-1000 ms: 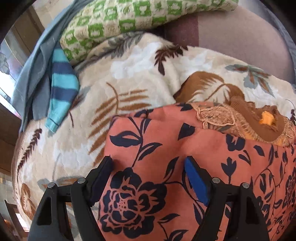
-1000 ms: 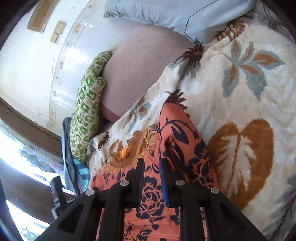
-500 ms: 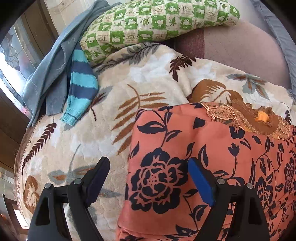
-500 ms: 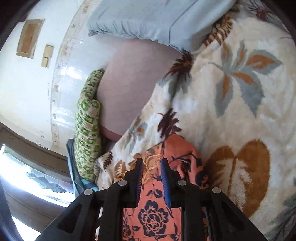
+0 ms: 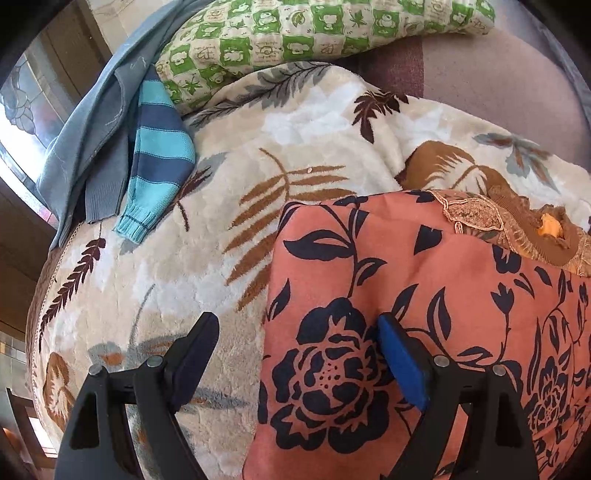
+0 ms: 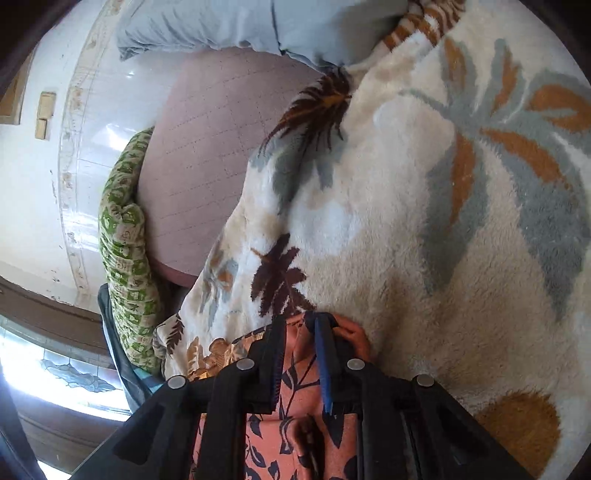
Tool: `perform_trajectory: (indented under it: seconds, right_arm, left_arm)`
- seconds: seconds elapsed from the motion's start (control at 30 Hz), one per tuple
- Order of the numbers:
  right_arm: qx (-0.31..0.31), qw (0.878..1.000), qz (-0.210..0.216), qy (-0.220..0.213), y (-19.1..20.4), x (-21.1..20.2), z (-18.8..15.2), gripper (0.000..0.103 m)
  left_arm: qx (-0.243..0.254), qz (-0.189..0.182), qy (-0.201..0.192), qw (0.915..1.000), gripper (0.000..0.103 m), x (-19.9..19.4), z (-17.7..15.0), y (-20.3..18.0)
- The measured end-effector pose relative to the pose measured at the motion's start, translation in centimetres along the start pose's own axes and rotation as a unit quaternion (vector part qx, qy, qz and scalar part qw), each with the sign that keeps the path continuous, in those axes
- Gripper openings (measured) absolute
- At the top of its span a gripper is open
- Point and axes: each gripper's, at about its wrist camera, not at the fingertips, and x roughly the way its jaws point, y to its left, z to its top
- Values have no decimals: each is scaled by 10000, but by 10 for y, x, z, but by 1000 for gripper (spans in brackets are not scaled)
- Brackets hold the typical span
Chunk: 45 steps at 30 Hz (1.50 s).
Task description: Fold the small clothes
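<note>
Blanket [image 5: 177,280] under an orange floral cloth [image 5: 424,295], one gripper wide, the other pinching.

Left view alone shows the cloth lying flat at 4 o'clock on the blanket, a brown lace garment [image 5: 517,225] at its 2 o'clock edge, a green pillow [image 5: 295,40] at 12 and a striped sleeve [image 5: 159,162] at 10; the left gripper [image 5: 299,358] stands wide apart, straddling the cloth's left edge and gripping nothing. Right view alone shows a grey pillow [image 6: 229,22] at 12 and the right gripper [image 6: 301,354], nearly closed, clamping a bunched fold of the cloth [image 6: 295,417] at 6.
</note>
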Motion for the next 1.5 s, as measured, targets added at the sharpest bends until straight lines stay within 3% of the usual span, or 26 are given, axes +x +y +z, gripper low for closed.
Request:
perform_trajectory:
  seconds: [0.1, 0.2, 0.3, 0.33, 0.43, 0.5, 0.53, 0.67, 0.73, 0.87, 0.93, 1.0, 1.07, 1.17, 1.23, 1.3, 1.33, 1.4, 1.43, 1.5]
  right_arm:
    - [160, 9991, 393, -43, 7, -18, -3, 22]
    - [-100, 9977, 661, 92, 22, -35, -21, 22]
    - [-260, 9962, 745, 367, 32, -41, -47, 22]
    - [-217, 9965, 648, 490, 29, -38, -55, 22]
    - [-21, 9958, -169, 904, 2, -18, -71, 19]
    - [356, 9954, 164, 879, -9, -19, -71, 17]
    - [426, 9947, 136, 930, -6, -22, -70, 19]
    - [-93, 9964, 174, 819, 25, -41, -75, 22]
    - [-89, 9946, 410, 947, 30, -45, -83, 22]
    - [-157, 9924, 442, 1135, 36, -50, -102, 22]
    - [-190, 9892, 230, 1436, 32, -41, -113, 22]
    - [-275, 9811, -362, 1882, 19, -21, -124, 21]
    - [-157, 9834, -185, 1800, 11, -19, -125, 20]
    - [-373, 9821, -259, 1828, 20, -26, -122, 20]
    - [-492, 9834, -333, 1713, 24, -38, -123, 21]
    - [-613, 9861, -116, 1539, 27, -60, -122, 23]
    - [-686, 9877, -30, 1404, 28, -74, -123, 26]
    - [-856, 9907, 3, 1058, 29, -106, -127, 47]
    - [-898, 9922, -40, 858, 28, -123, -130, 71]
    - [-975, 9936, -79, 573, 22, -156, -140, 77]
  left_arm:
    - [-207, -145, -304, 9992, 88, -18, -11, 13]
    - [-513, -8, -426, 9978, 88, -24, -23, 34]
    - [-610, 209, -79, 9979, 88, -3, -33, 47]
    - [-692, 107, -89, 9975, 88, 2, -36, 51]
    - [-885, -28, -32, 9961, 88, 4, -33, 57]
    - [-872, -32, -43, 9962, 87, -4, -26, 60]
    - [-836, -22, -186, 9963, 87, -11, -23, 62]
    - [-745, -45, -539, 9957, 87, -25, 0, 61]
    - [-714, -20, -532, 9960, 87, -17, 12, 54]
    - [-494, 315, -399, 9975, 87, 16, 31, 34]
    - [-208, 774, -55, 9968, 88, 40, 33, 24]
    - [-328, 794, -173, 9962, 88, 39, 32, 24]
    - [-301, 661, -93, 9973, 88, 32, 29, 26]
    - [-205, 411, -234, 9987, 88, 6, 13, 38]
    - [-124, 43, -275, 9995, 88, -16, -8, 50]
    - [44, -302, -265, 9992, 88, -37, -37, 61]
    - [147, -426, -254, 9987, 88, -47, -55, 67]
    - [414, -609, -134, 9972, 88, -64, -92, 74]
    - [525, -667, -71, 9964, 88, -72, -111, 78]
    - [586, -779, 2, 9952, 88, -86, -147, 91]
